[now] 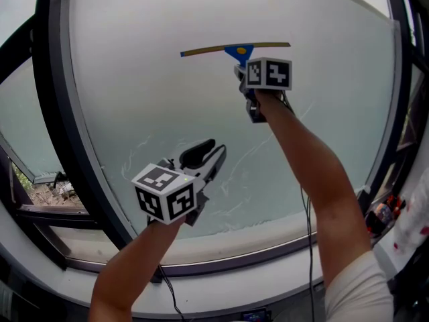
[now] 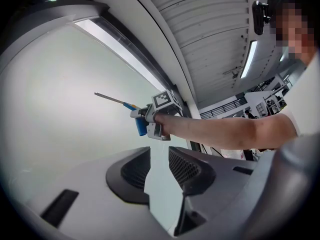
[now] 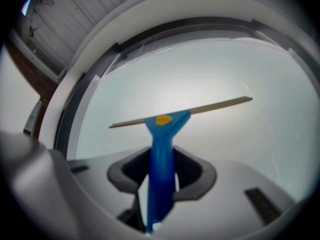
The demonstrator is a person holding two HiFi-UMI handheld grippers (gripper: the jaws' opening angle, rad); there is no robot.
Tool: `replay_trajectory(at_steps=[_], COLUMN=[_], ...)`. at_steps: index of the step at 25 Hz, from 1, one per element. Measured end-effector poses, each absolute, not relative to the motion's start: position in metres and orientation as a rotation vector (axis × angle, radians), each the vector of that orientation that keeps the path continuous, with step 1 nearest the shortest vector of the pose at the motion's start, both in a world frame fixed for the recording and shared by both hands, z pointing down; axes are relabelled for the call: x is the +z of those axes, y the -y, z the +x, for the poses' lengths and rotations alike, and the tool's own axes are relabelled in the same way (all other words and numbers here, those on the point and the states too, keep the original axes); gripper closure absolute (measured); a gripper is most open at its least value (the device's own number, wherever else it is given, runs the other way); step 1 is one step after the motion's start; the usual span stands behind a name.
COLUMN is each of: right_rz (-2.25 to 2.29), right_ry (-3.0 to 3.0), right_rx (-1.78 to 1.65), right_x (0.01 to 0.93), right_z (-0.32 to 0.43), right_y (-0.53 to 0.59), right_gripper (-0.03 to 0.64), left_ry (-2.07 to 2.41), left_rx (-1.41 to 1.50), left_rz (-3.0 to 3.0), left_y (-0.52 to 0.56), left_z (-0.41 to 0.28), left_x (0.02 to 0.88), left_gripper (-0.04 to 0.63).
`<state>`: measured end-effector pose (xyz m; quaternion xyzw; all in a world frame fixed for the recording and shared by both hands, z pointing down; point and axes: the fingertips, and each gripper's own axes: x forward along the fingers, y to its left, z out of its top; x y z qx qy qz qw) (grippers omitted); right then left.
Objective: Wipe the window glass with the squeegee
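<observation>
Squeegee of blue plastic, with a long thin blade (image 1: pixel 234 47), was up on the pale frosted window glass (image 1: pixel 167 92), high on the pane and right of its middle. Its blade lay nearly level and, as far as I could judge, touched the glass.

Nearest to me, the left gripper (image 2: pixel 159 171) hung low before the pane with its dark jaws apart and only glass showing through the gap. I judged it was parked idle and off to the side so that the path below the blade was free.

Further out, the right gripper (image 3: pixel 161 179) was clamped on the squeegee's handle, low on the stem and pointing at the pane, which let the blade's full length meet the glass squarely.

Beyond it, faint white streaks (image 1: pixel 154 143) marked the lower glass, presumably what the wipe had to reach. A dark window frame (image 1: pixel 57 113) ran round the pane, with a pale sill (image 1: pixel 221 263) below.

I could read no writing. The black-and-white marker cubes (image 1: pixel 268 72) carried only square patterns, and the orange oval spot (image 3: pixel 163 119) on the squeegee head showed no legible brand.
</observation>
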<state>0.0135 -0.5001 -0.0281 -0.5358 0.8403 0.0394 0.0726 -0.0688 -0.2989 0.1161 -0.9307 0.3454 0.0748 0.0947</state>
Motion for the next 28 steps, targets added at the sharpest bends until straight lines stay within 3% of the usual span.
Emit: replay_trajectory(at_steps=[28], right_rz=[-1.655], right_ry=[-2.609], right_rx=[-0.058], right_x=[0.084], right_z=[0.015], right_y=[0.505], right_gripper=[0.469], left_ry=[-1.061], left_rx=[0.209], left_rz=[-2.862], left_y=[0.305], left_z=[-0.068], left_x=[0.169], left_gripper=[0.459])
